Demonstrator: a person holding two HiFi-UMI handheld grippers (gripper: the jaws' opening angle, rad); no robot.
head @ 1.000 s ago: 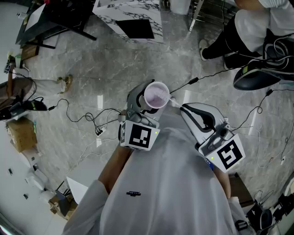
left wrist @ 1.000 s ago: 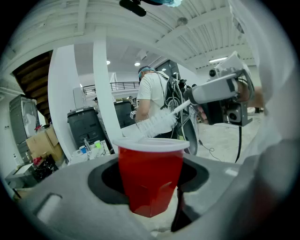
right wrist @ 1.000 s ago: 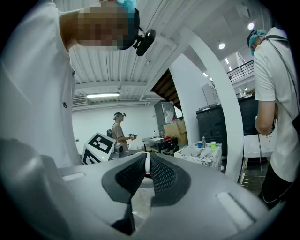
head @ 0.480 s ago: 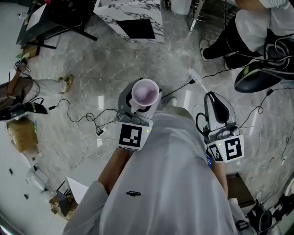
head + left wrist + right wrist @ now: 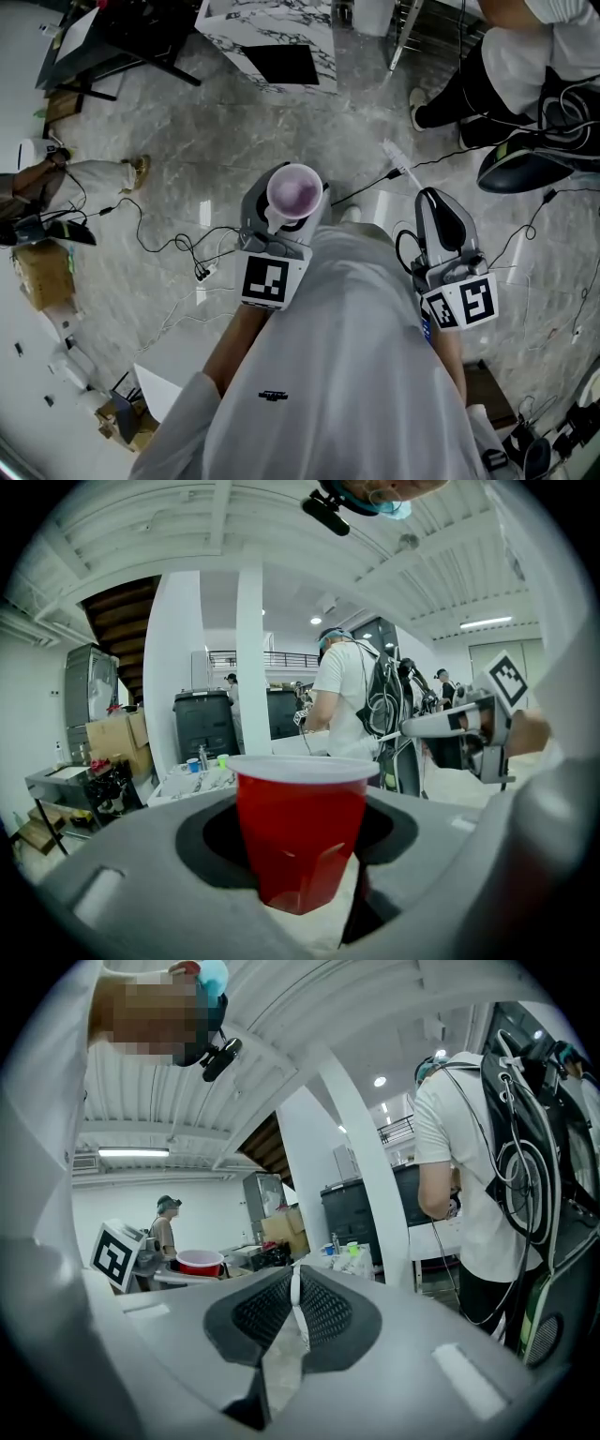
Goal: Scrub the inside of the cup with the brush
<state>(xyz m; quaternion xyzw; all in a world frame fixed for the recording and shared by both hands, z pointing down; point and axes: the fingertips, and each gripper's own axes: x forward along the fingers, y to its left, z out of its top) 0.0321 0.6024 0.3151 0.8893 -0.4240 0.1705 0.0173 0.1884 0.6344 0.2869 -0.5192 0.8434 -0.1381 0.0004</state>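
Observation:
In the head view my left gripper is shut on a red plastic cup, upright with its pale inside facing up. In the left gripper view the cup stands squeezed between the grey jaws. My right gripper is off to the cup's right, shut on the thin white handle of the brush, which points away from me and is outside the cup. In the right gripper view the brush handle sits pinched between the ribbed pads, and the cup shows small at the left.
Black cables trail over the marble floor. A marble-topped table stands ahead, and a person's legs and shoes are at upper right. Another person wearing a backpack rig stands nearby. Boxes lie at the left.
The right gripper drew the brush away from the cup's mouth and swung out to the right. The left gripper shifted the cup slightly left. Little has moved in the last half second.

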